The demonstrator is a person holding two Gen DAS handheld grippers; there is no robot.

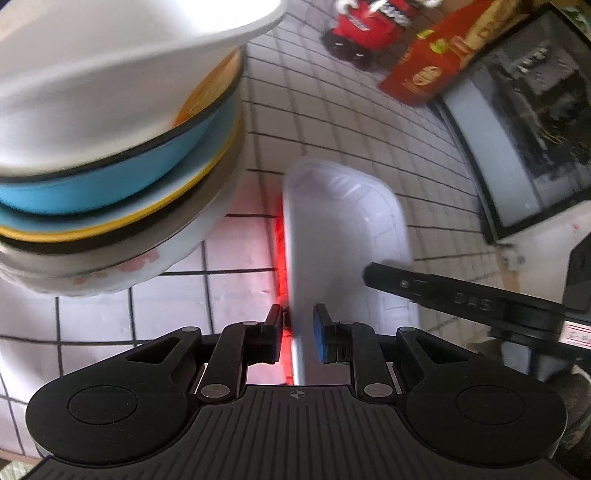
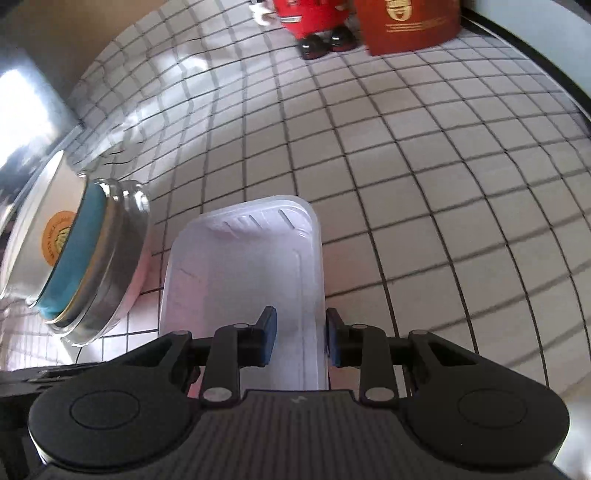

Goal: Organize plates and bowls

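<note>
**Most dishes are stacked, and the white tray is next**

I look at the white tiled counter [image 2: 406, 184]. On my left is a stack of plates and bowls [image 1: 122, 177]. A big white bowl [image 1: 110, 74] sits on top. Under it I see a blue dish, a dish with a yellow edge, and a white plate at the bottom. So I think most of the tidying is done.

One thing is left, as far as I can see. It is a white tray [image 2: 243, 280] with round corners. It is just to the right of the stack, and they are not touching.

I hold the tray with both tools. My left gripper [image 1: 297, 334] is nearly closed and pinches the tray's left rim. A red glow shows along that rim. My right gripper [image 2: 300, 338] is also nearly closed. It pinches the tray's right rim.

I cannot tell if the tray is lifted or resting on the tiles.

Far away stand a red toy [image 2: 314, 22] and a red box [image 2: 410, 26]. They are not dishes.

I think the tray must go on the stack or neatly beside it. Then the job looks finished.
</note>
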